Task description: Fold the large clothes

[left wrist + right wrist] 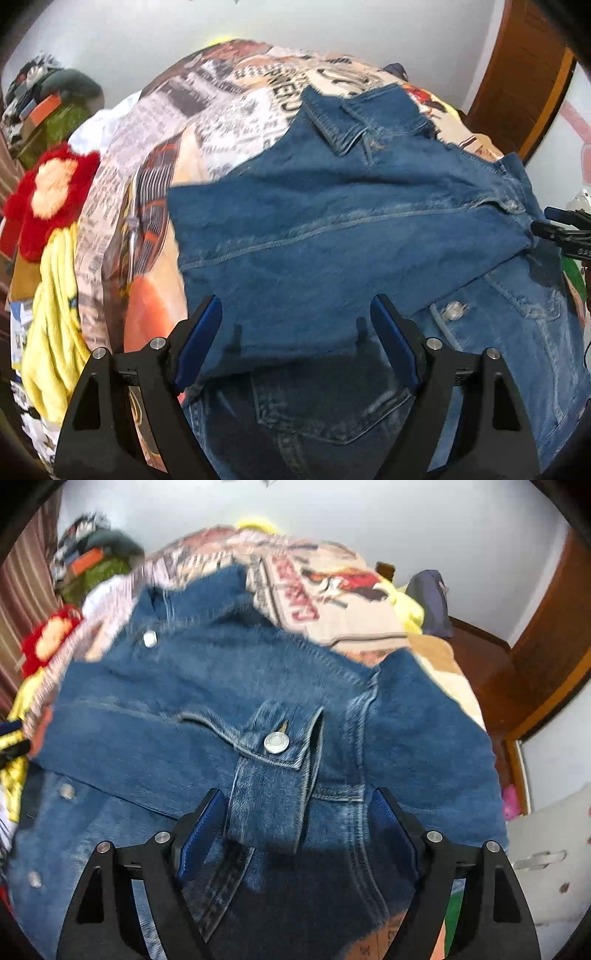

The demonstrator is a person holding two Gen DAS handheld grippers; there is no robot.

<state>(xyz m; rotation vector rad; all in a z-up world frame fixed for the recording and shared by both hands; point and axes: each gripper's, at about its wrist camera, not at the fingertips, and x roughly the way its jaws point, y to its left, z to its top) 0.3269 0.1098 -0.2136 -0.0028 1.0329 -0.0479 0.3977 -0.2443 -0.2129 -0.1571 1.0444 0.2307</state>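
A: We have the jacket [332, 229] lying on the printed sheet [207, 110] – blue denim, spread across most of what both wrist cameras show.

B: Agreed. In our left view a panel is folded over the body, its seam running across the middle, and a cuff [343, 125] lies at the far edge.

A: Our left gripper [295, 332] hangs over the near edge of that panel. Its blue pads [199, 339] stand wide apart, with denim below the gap but nothing pinched.

B: And the right gripper [299, 823]?

A: Its jaws are spread wide too. A buttoned tab [277, 760] lies between the pads [201, 834], yet they do not press on it. We see a metal button [276, 742] on the tab.

B: So neither tool has hold of anything.

A: That is how we read it. In the left view the right gripper's tips [565, 230] show at the right edge, at the jacket's side, near another button [511, 206].

B: What lies around the jacket?

A: Left of the sheet – a red and peach plush [51, 195], with yellow cloth [55, 332] below it. A wooden door frame [524, 85] stands to the far right, against a white wall [332, 26].

B: The right view is blurred, so we cannot make out the stitching there.
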